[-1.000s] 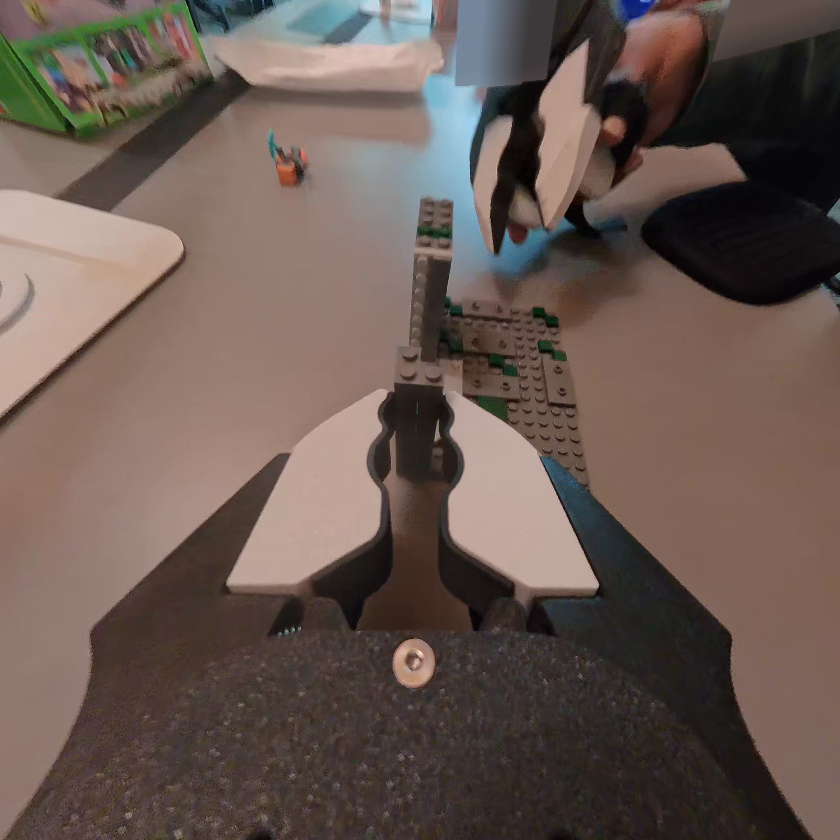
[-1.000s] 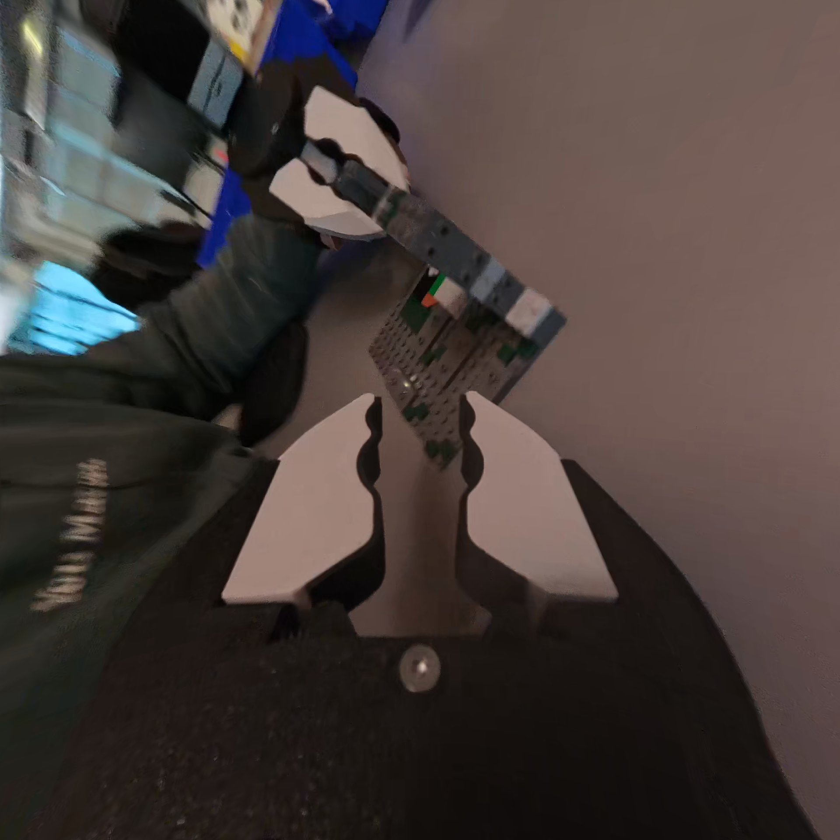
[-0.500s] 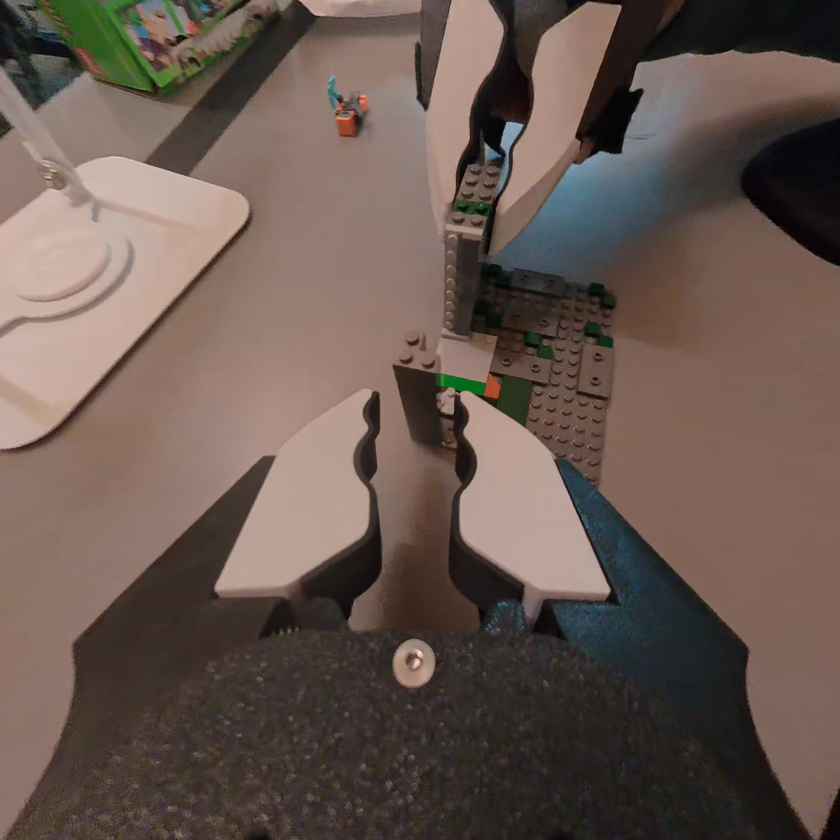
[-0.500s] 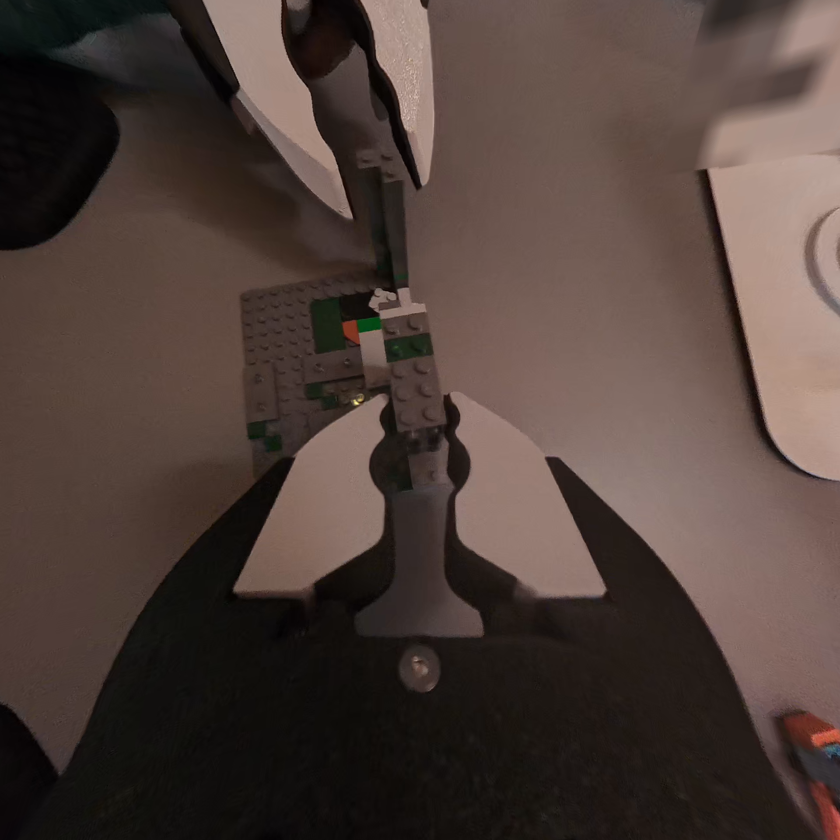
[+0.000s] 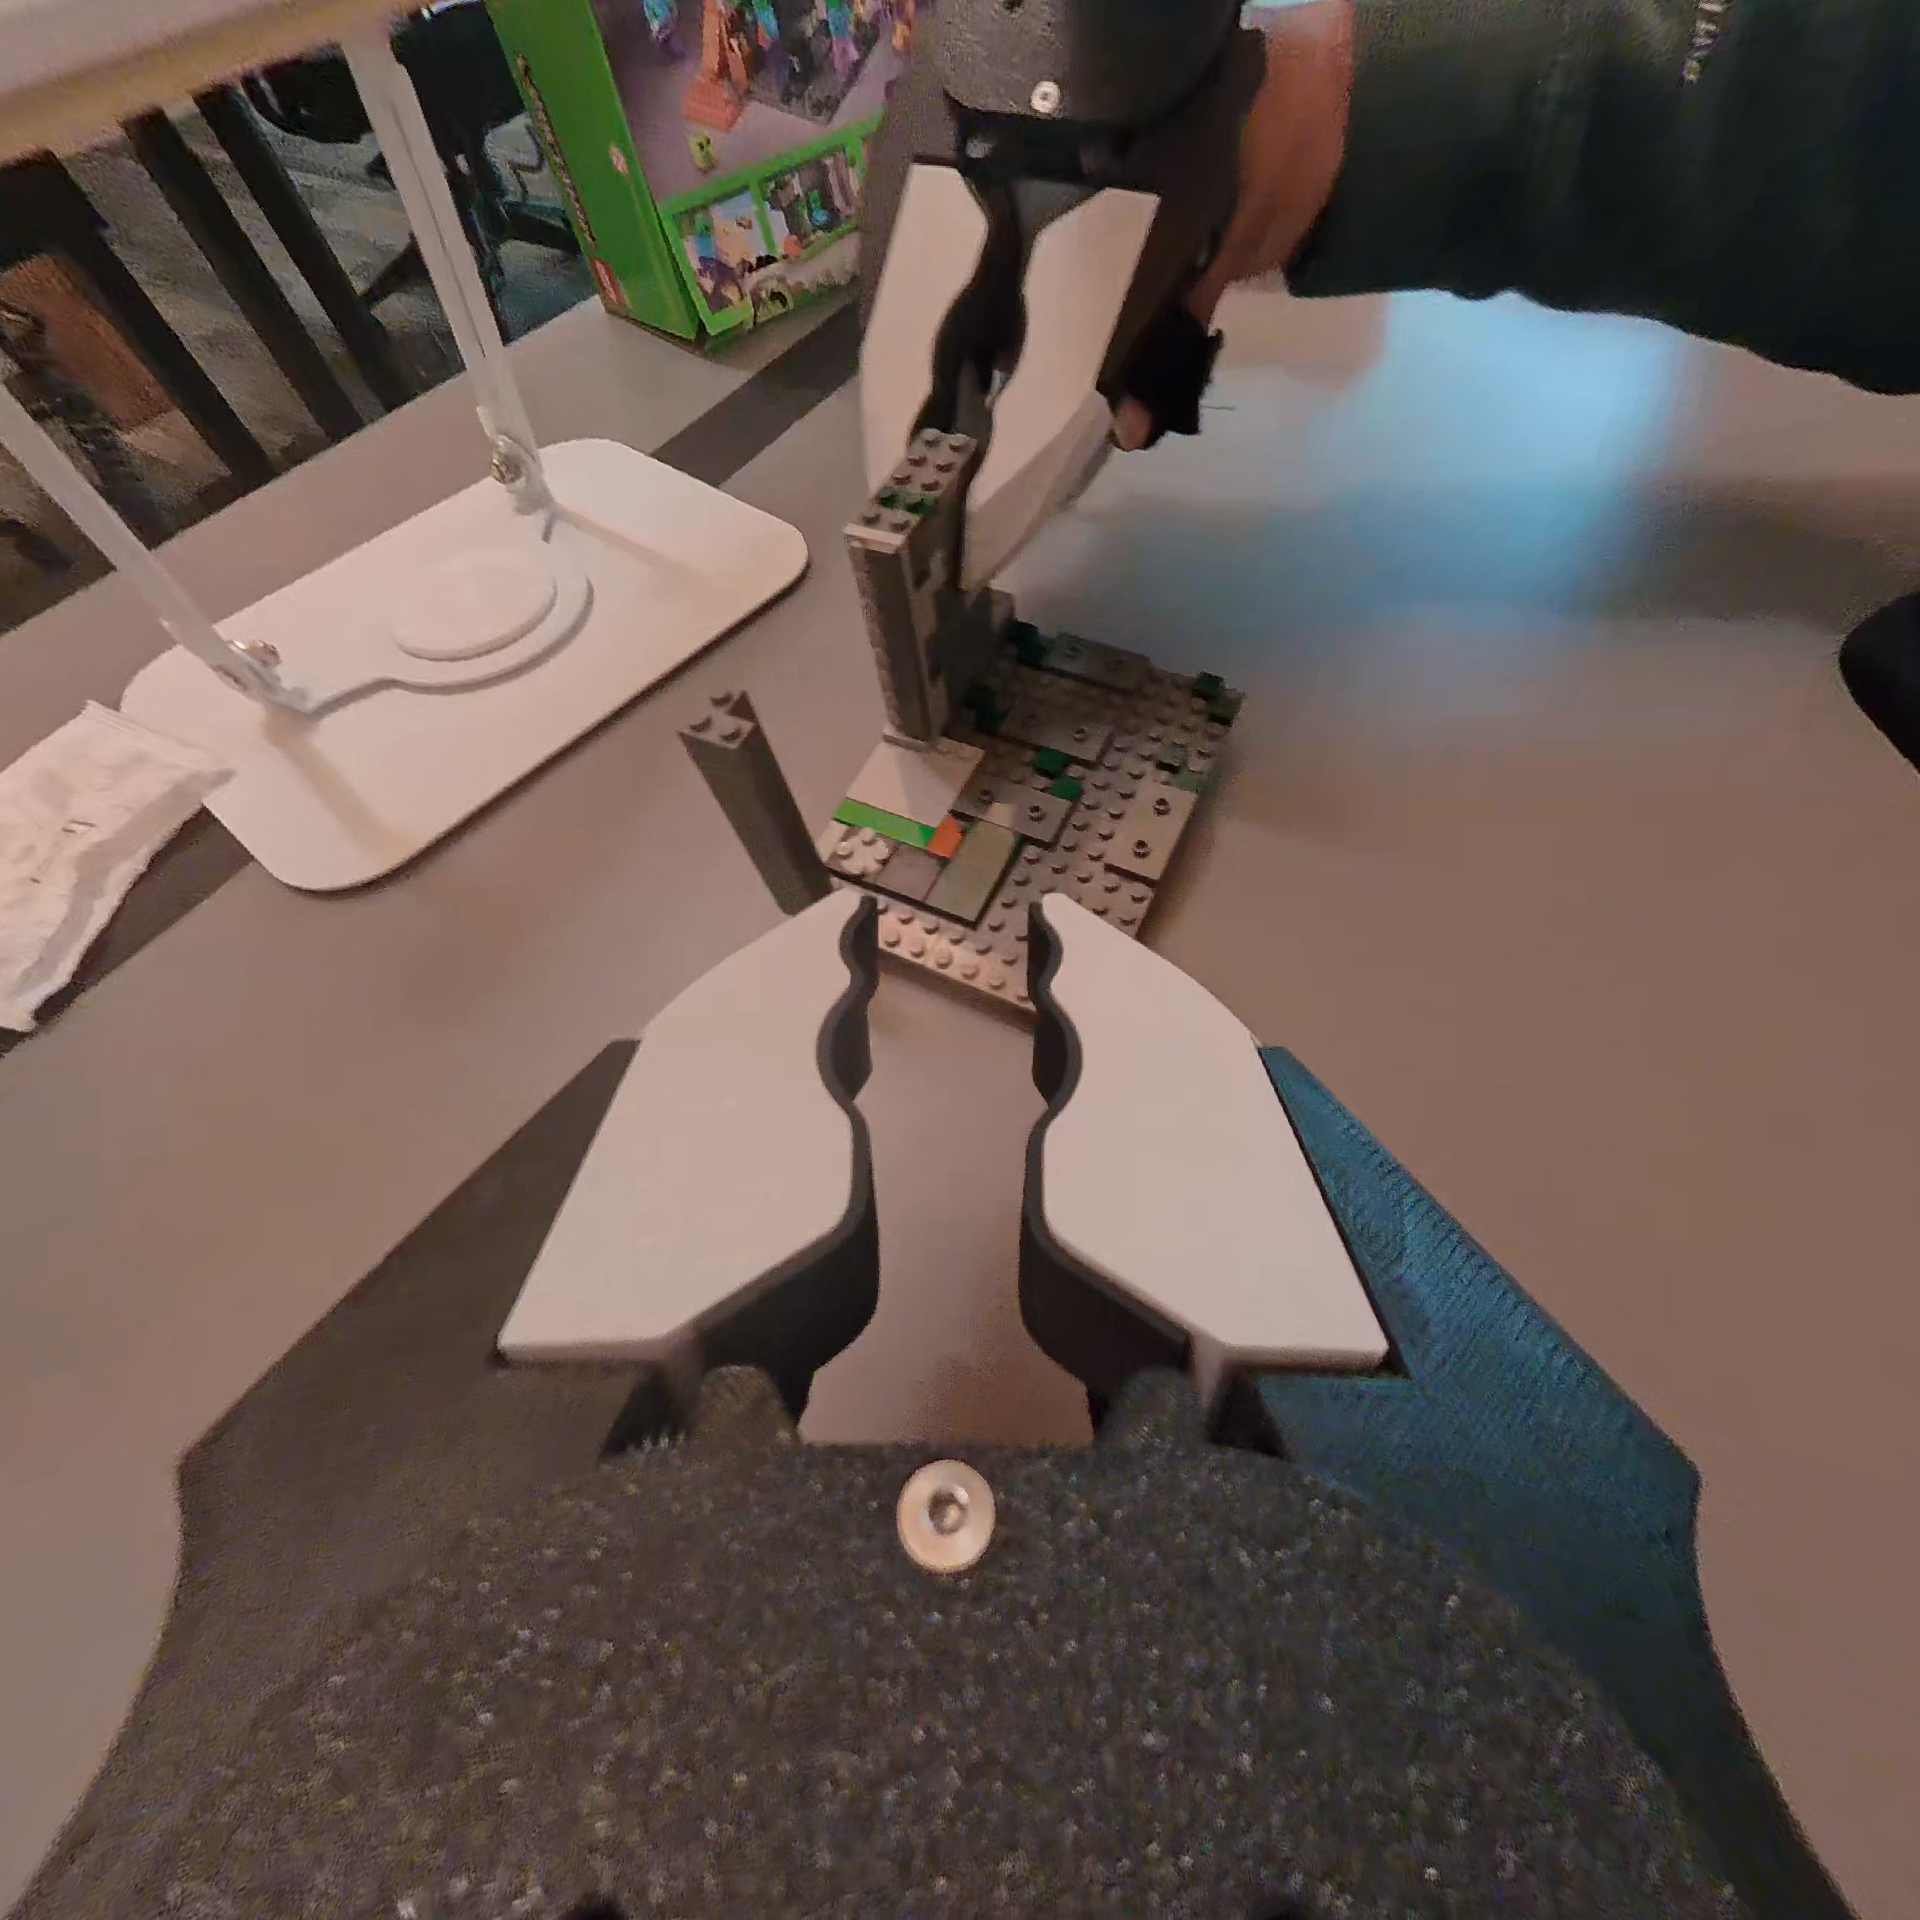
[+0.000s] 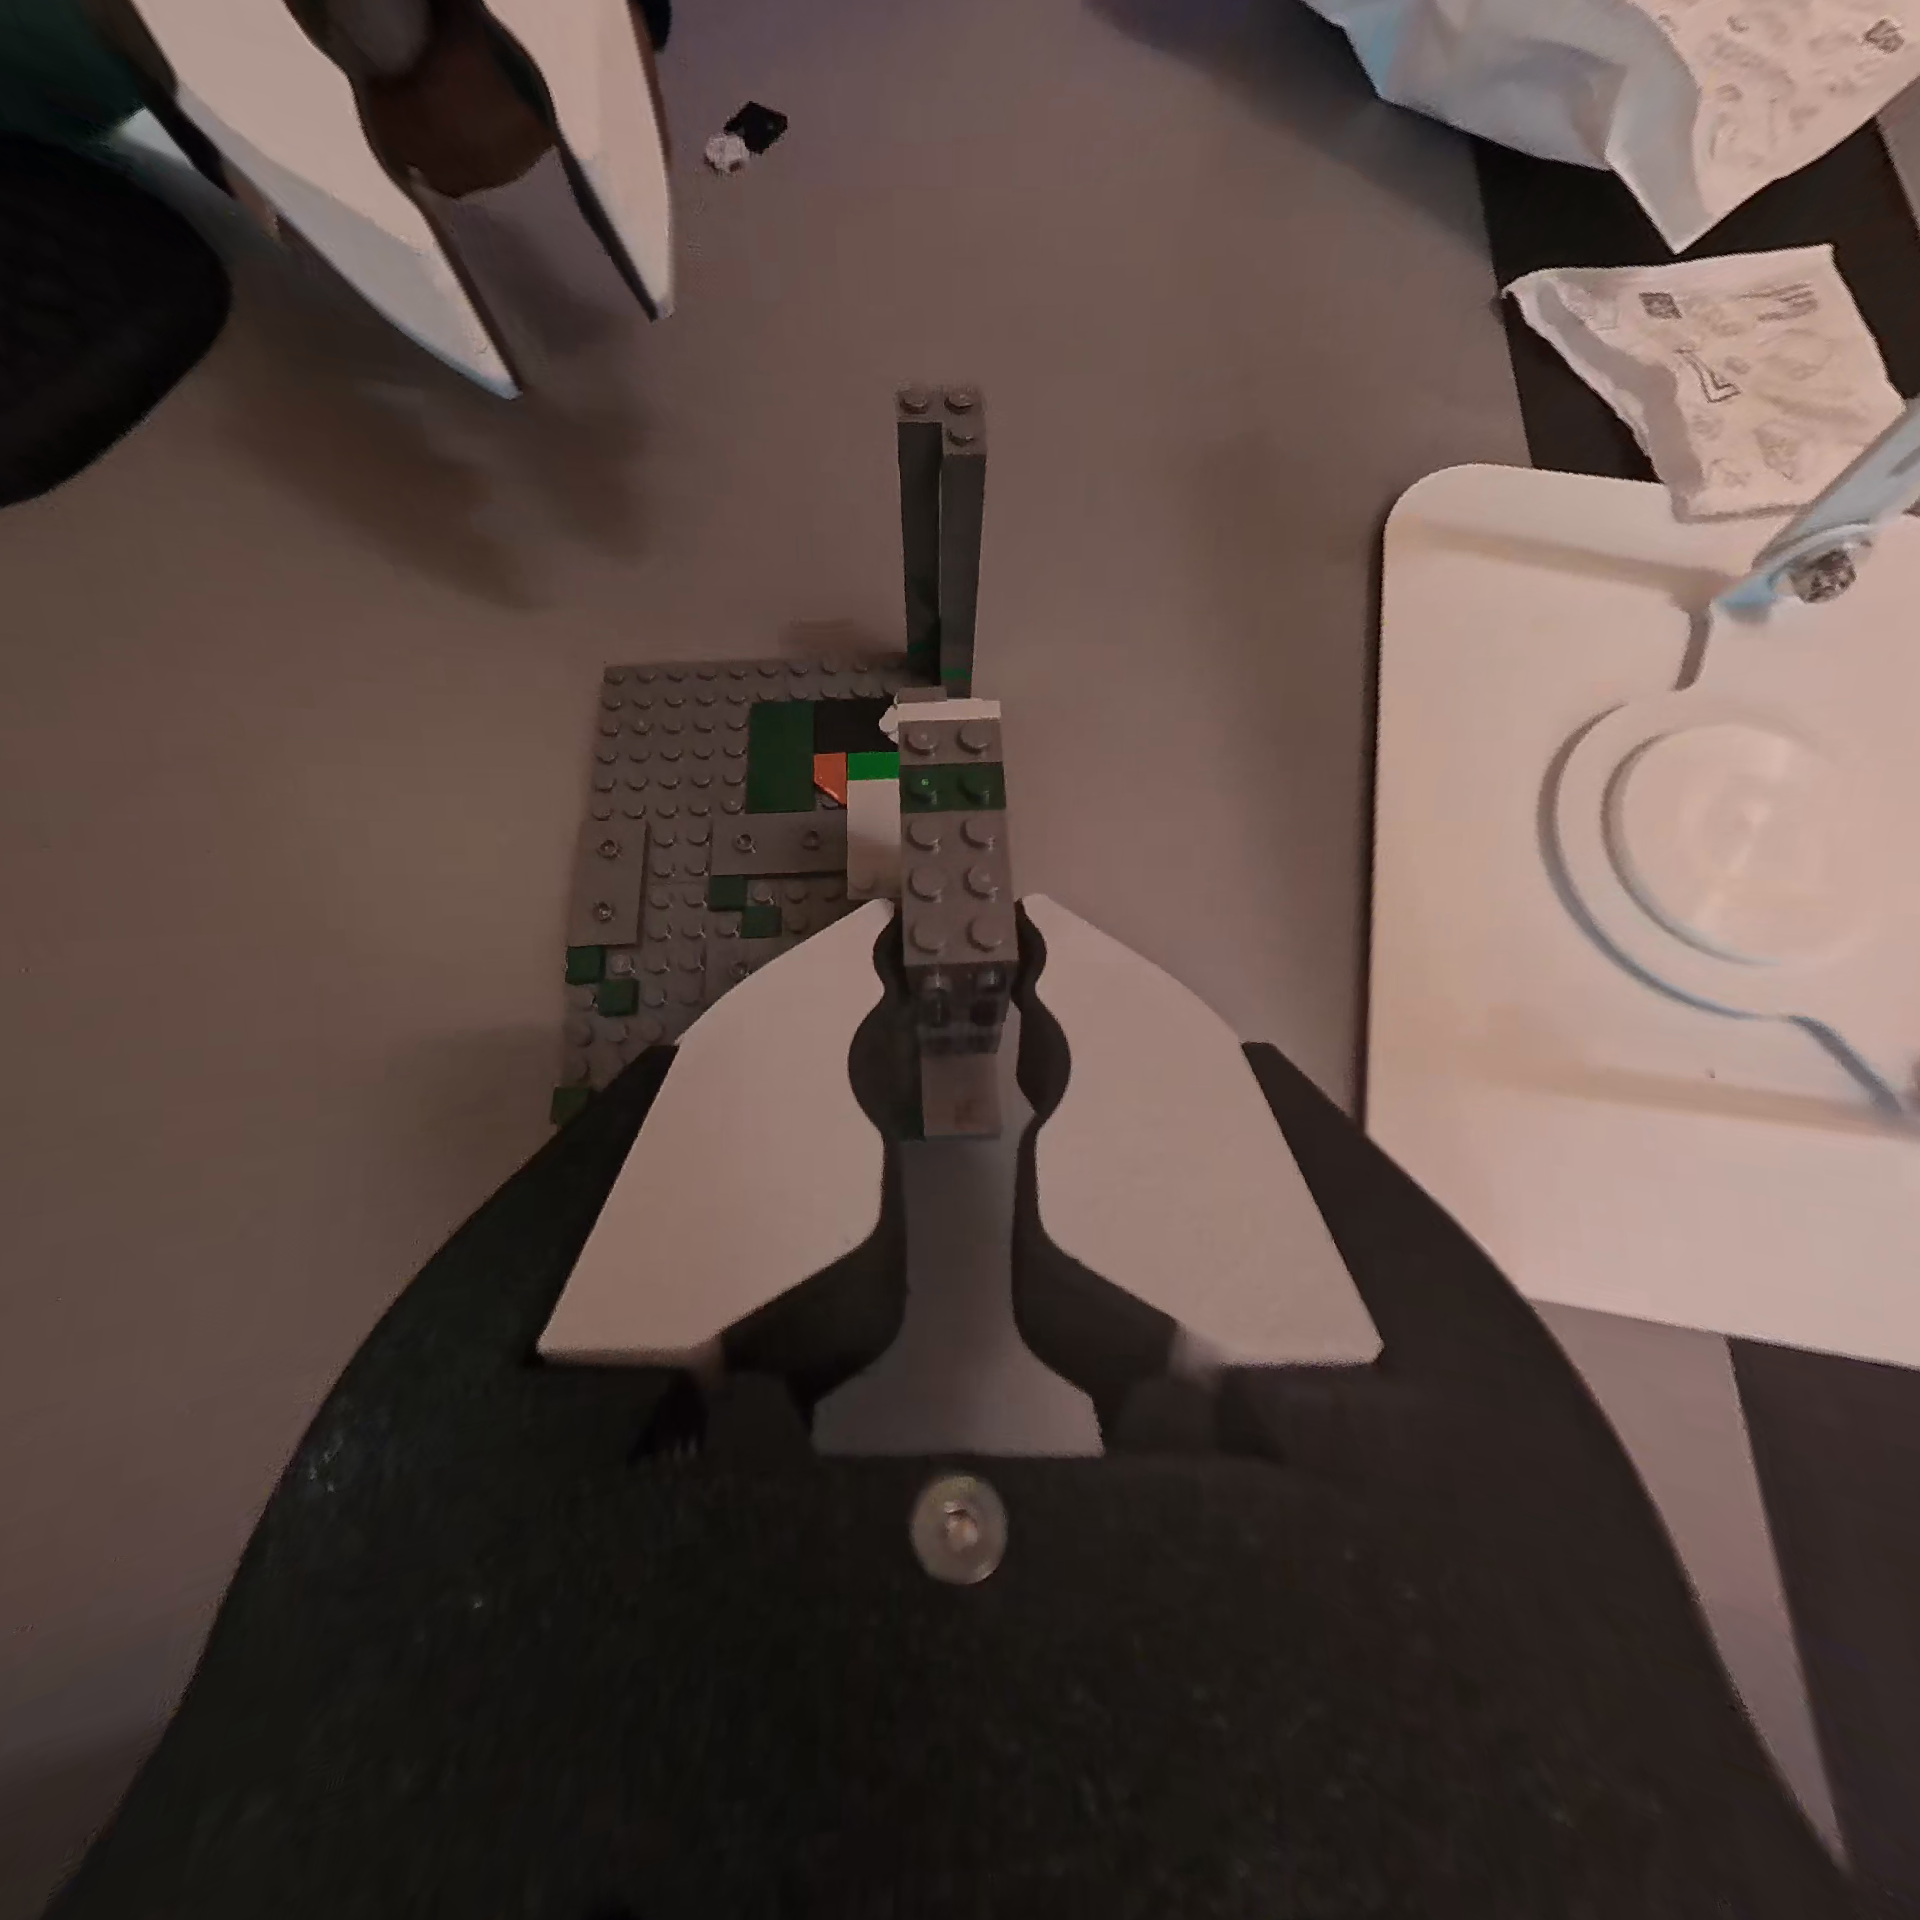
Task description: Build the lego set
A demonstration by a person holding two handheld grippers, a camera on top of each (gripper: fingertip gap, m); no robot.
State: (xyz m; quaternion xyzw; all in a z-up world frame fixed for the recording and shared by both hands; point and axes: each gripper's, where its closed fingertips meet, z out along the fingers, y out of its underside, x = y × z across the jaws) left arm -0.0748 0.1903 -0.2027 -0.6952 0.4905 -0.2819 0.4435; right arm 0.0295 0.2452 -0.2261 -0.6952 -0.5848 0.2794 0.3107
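A grey studded baseplate (image 5: 1081, 831) with green, white and orange tiles lies on the grey table; it also shows in the right wrist view (image 6: 665, 821). A tall grey wall section (image 5: 909, 613) stands on its edge. My right gripper (image 6: 956, 914) is shut on the top of this wall (image 6: 956, 862) and shows from the front in the left wrist view (image 5: 966, 416). A dark grey pillar (image 5: 753, 800) stands free at the plate's corner, also in the right wrist view (image 6: 940, 520). My left gripper (image 5: 951, 925) is open and empty, just short of the plate, and appears at the top left of the right wrist view (image 6: 582, 348).
A white lamp base (image 5: 468, 644) sits left of the plate, and shows in the right wrist view (image 6: 1662, 883). A green set box (image 5: 727, 187) stands at the back. Crumpled paper bags (image 6: 1766, 364) and small loose pieces (image 6: 743, 135) lie around. A black pad (image 5: 1881, 675) is at the right. About 12 cm separates my left fingertips from my right.
My left gripper let go of the dark pillar, opened and drew back and up. My right gripper swung in over the plate and closed on the top of the grey wall.
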